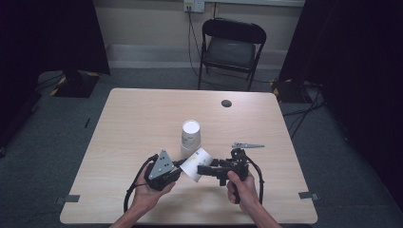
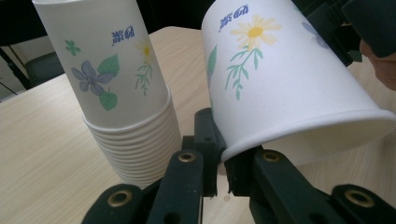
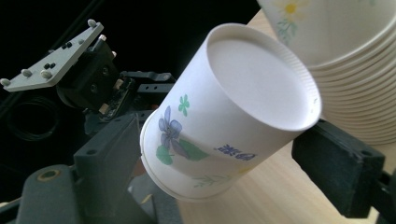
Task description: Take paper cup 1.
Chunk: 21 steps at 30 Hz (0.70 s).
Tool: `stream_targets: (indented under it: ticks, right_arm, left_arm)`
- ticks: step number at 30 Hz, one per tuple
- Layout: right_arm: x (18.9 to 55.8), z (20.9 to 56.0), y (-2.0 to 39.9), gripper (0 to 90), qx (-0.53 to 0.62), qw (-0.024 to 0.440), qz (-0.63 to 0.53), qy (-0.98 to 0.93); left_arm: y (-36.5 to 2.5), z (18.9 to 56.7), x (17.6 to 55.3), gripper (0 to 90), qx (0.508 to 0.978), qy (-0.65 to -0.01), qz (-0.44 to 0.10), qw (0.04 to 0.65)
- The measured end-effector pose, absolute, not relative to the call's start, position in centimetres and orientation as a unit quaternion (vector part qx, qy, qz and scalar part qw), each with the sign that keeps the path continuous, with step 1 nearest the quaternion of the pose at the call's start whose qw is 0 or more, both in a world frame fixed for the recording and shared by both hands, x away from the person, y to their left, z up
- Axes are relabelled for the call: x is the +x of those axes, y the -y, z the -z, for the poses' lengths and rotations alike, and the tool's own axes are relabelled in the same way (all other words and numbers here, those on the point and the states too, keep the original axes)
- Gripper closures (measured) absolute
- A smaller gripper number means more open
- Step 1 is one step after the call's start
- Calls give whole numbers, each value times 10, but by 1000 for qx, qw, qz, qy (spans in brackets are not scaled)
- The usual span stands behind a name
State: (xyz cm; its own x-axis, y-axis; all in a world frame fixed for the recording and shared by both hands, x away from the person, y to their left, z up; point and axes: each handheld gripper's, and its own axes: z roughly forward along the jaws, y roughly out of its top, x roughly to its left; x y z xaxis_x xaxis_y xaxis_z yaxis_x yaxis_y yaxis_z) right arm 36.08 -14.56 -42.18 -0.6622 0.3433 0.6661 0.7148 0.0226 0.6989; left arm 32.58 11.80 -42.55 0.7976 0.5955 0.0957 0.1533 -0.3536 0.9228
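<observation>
- Dim room; grey carpet, black drapes at both sides, a folding chair against the far wall under a wall socket.
- Pale wood table in the middle; a dark round spot sits near its far edge.
- A stack of paper cups stands upside down near the table's centre, base up. Flower prints and blue lettering show on its side in the left gripper view.
- A person's forearms enter from the near edge, one tool in each hand.
- A single cup is held tipped over just in front of the stack, clear of the table, between the two tools.
- Left gripper: jaws closed tight on the cup's rim; in its own view the rim edge is pinched between the two pads, and the cup leans away to the right.
- Right gripper: jaws spread wide, one either side of the cup near its base end; right gripper view shows a gap between the pads and the cup wall, so no grip here.
- In the right gripper view the cup's base faces up and right, close beside the stack; cannot tell whether they touch.
- The left tool's grey plate shows beyond the cup in that view.
</observation>
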Motion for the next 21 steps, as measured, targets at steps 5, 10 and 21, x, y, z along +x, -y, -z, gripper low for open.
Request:
stream_targets:
  ticks: [5,10,21]
  right_arm:
    - [361,420,150,163,-381,148,584,701]
    - [360,418,157,164,-381,135,586,702]
    - [354,414,178,162,-369,77,584,719]
  left_arm:
    - [-122,425,330,854,796,-249,-208,511]
    - [-119,425,332,854,806,-243,-200,501]
    - [-115,425,334,850,842,-223,-169,461]
